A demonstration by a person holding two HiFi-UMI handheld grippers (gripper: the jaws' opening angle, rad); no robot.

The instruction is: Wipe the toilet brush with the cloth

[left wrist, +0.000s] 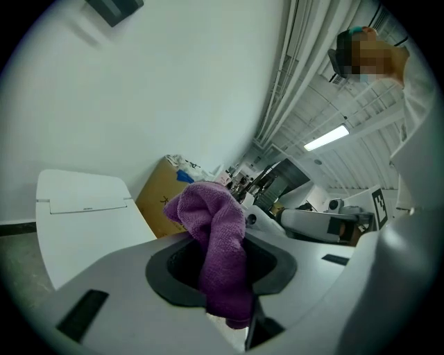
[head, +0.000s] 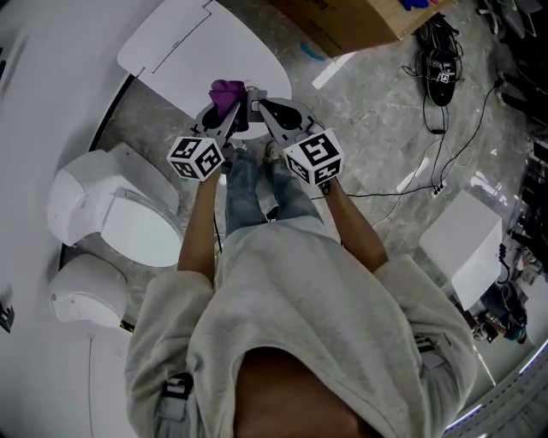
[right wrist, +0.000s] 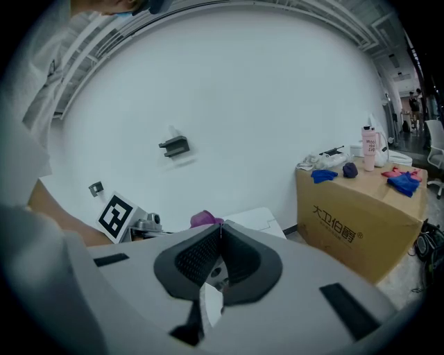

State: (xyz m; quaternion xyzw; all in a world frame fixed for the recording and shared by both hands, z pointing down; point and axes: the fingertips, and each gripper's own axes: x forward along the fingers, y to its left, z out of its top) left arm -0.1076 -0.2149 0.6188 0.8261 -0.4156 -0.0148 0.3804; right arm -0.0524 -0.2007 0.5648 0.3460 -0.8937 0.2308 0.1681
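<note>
A purple cloth (head: 227, 92) hangs bunched from the tips of my left gripper (head: 229, 109), which is shut on it. In the left gripper view the cloth (left wrist: 216, 229) rises above the jaws and droops below them, clamped in the left gripper (left wrist: 226, 267). My right gripper (head: 259, 105) is held just right of it, tips nearly touching the cloth. Its jaws are shut tip to tip in the right gripper view (right wrist: 220, 226), with nothing clearly between them. A bit of the cloth (right wrist: 202, 219) peeks over its left jaw. No toilet brush shows in any view.
A white toilet (head: 111, 218) stands at the left by the wall. A flat white panel (head: 193, 51) lies on the stone floor under the grippers. A cardboard box (head: 347, 19) sits beyond, with shoes and cables (head: 438, 73) and a white box (head: 462, 238) at the right.
</note>
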